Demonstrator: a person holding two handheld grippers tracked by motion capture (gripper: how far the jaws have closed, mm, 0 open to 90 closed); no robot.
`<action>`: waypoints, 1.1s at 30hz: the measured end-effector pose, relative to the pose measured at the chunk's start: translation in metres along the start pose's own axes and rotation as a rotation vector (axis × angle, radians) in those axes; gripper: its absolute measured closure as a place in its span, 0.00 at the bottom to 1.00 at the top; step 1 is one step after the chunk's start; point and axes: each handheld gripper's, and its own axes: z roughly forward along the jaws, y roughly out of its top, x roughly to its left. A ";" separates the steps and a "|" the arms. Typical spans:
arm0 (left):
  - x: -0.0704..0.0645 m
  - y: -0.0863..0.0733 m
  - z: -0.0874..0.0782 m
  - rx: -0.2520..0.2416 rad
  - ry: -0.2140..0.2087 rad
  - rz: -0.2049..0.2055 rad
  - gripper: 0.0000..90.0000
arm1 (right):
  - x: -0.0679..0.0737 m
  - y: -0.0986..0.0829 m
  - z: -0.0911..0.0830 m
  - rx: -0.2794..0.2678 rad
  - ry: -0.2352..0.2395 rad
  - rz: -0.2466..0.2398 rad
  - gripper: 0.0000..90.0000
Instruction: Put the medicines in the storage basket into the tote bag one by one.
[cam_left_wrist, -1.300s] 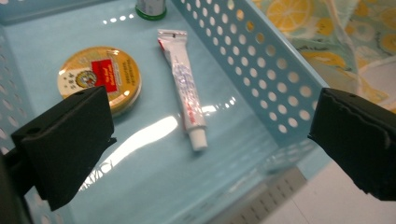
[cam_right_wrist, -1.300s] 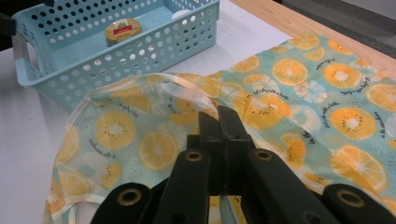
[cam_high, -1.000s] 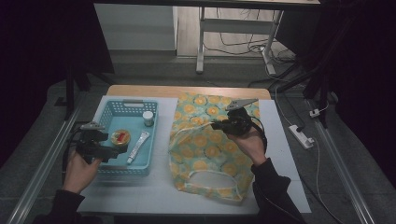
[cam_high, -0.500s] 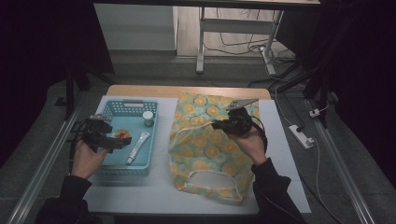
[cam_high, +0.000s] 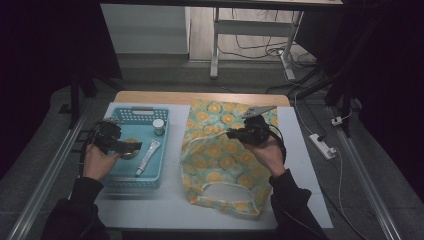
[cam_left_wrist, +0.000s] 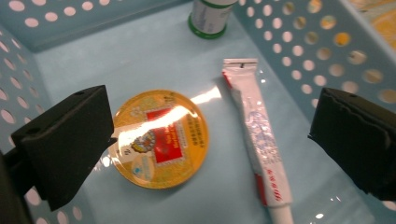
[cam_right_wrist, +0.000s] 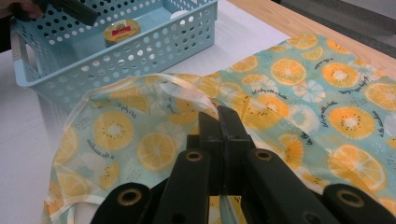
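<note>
While the left gripper (cam_left_wrist: 210, 140) hangs inside the blue basket (cam_high: 116, 175), its fingers (cam_left_wrist: 60, 140) stand released, wide apart, straddling a round yellow tin (cam_left_wrist: 159, 139) and a tube (cam_left_wrist: 258, 140). Tin: flat, glossy lid, red rectangular label with small print too fine to read, a "2" on a pale tab at its rim. One finger lies over the tin's edge; contact cannot be told. Tube: slim, white and silver with red lettering, unreadable, crimped at the far end, lying just beside the tin on the basket floor. Small white jar with green base (cam_left_wrist: 208, 18) stands upright near the far wall. Basket: light-blue plastic, walls perforated with round holes, sitting at the left of the white bench (cam_high: 165, 210).

Right gripper (cam_right_wrist: 219, 119): fingers clenched on a fold of the cloth bag (cam_right_wrist: 303, 93), lifting its edge slightly. Bag: thin fabric, teal ground, orange and lemon slice print with black cursive script, illegible; it lies spread on the bench right of the basket, handle loop toward the person
</note>
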 end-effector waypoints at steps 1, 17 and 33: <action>0.002 0.000 0.002 0.001 0.001 -0.006 0.00 | 0.000 0.000 0.000 0.000 0.000 0.000 1.00; 0.011 0.009 0.035 0.099 0.046 -0.006 0.00 | 0.001 0.000 0.002 0.003 0.009 -0.005 1.00; 0.010 0.012 0.057 0.246 0.098 -0.015 0.00 | 0.001 -0.001 0.003 0.007 0.012 -0.007 1.00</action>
